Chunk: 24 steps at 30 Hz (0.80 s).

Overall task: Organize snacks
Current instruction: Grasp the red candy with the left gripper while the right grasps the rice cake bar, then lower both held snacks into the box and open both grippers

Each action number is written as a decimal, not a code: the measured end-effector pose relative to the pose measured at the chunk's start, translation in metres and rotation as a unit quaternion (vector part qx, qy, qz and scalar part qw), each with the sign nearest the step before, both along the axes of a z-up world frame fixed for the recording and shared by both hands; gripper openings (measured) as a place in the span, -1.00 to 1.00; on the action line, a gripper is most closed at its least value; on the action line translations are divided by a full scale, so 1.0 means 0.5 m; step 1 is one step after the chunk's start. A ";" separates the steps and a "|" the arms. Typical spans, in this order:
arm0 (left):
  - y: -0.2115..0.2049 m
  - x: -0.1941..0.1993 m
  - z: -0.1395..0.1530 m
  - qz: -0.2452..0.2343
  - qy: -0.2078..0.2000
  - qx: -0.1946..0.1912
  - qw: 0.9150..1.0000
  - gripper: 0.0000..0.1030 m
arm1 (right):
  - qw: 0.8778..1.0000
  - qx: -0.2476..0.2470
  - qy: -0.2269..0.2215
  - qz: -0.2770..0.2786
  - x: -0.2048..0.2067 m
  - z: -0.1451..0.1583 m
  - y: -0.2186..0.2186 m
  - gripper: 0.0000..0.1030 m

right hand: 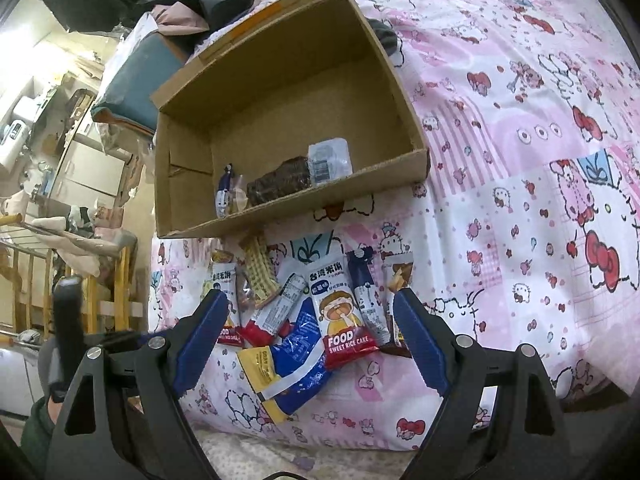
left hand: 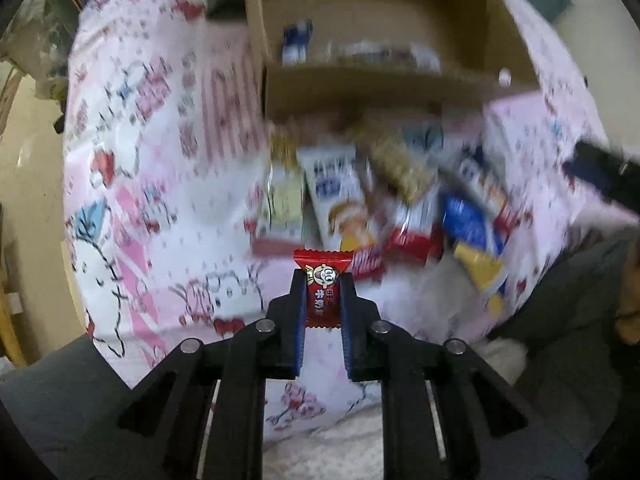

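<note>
Pink bedsheet (right hand: 500, 128): left claw (left hand: 323, 280) grips red candy (left hand: 322, 276) (right claw (right hand: 310, 308) spread).

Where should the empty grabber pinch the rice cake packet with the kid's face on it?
Probably across its narrow width near the middle. The rice cake packet lies flat on top of the pile, long way pointing toward the box, so the right gripper, open above it, can come straight down with one finger on each long edge.
</note>
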<state>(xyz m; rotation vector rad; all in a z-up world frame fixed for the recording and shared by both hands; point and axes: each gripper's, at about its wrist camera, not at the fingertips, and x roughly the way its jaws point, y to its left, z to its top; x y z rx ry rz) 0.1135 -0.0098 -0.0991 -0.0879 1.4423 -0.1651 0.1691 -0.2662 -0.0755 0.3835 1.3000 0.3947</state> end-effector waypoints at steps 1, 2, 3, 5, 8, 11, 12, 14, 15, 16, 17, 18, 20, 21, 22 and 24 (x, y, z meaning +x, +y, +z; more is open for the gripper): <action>-0.001 0.002 0.009 0.009 -0.010 -0.003 1.000 -0.77 | 1.000 0.000 0.004 -0.002 0.000 -0.003 -0.002 0.69; 0.002 0.006 0.013 0.017 -0.016 -0.005 1.000 -0.77 | 1.000 0.000 0.008 -0.005 0.001 -0.007 -0.004 0.69; 0.005 0.008 0.019 0.026 -0.022 -0.006 0.999 -0.77 | 1.000 0.001 0.013 -0.009 0.001 -0.011 -0.006 0.69; 0.022 0.020 0.024 0.042 -0.027 -0.011 0.999 -0.77 | 1.000 -0.004 0.022 -0.014 0.004 -0.021 -0.009 0.69; 0.062 0.028 0.028 0.062 -0.033 -0.011 0.997 -0.77 | 0.999 -0.008 0.039 -0.006 0.011 -0.039 0.001 0.69; 0.071 0.044 0.023 0.071 -0.027 -0.006 0.997 -0.77 | 0.998 -0.027 0.058 0.012 0.020 -0.063 0.024 0.45; 0.072 0.046 0.020 0.075 -0.022 -0.009 0.997 -0.77 | 0.997 -0.033 0.063 0.019 0.022 -0.069 0.032 0.36; 0.064 0.047 0.010 0.075 -0.016 -0.014 0.997 -0.77 | 0.995 -0.052 0.075 0.038 0.028 -0.089 0.054 0.28; 0.062 0.047 0.010 0.074 -0.016 -0.015 0.997 -0.77 | 0.994 -0.061 0.079 0.048 0.030 -0.098 0.064 0.21; 0.059 0.049 0.012 0.072 -0.017 -0.017 0.997 -0.77 | 0.993 -0.069 0.081 0.057 0.031 -0.105 0.073 0.19; 0.056 0.050 0.013 0.071 -0.018 -0.020 0.997 -0.77 | 0.991 -0.080 0.083 0.067 0.033 -0.113 0.084 0.17; 0.054 0.051 0.015 0.068 -0.019 -0.023 0.997 -0.77 | 0.990 -0.088 0.085 0.073 0.034 -0.119 0.090 0.15; 0.051 0.051 0.020 0.067 -0.022 -0.029 0.997 -0.77 | 0.986 -0.108 0.096 0.088 0.036 -0.137 0.104 0.07; 0.051 0.051 0.023 0.066 -0.023 -0.035 0.997 -0.77 | 0.984 -0.117 0.101 0.093 0.036 -0.145 0.109 0.06; 0.050 0.052 0.025 0.065 -0.025 -0.039 0.997 -0.77 | 0.981 -0.128 0.106 0.098 0.036 -0.153 0.114 0.06; 0.049 0.052 0.030 0.062 -0.027 -0.041 0.997 -0.77 | 0.977 -0.142 0.115 0.110 0.033 -0.166 0.122 0.02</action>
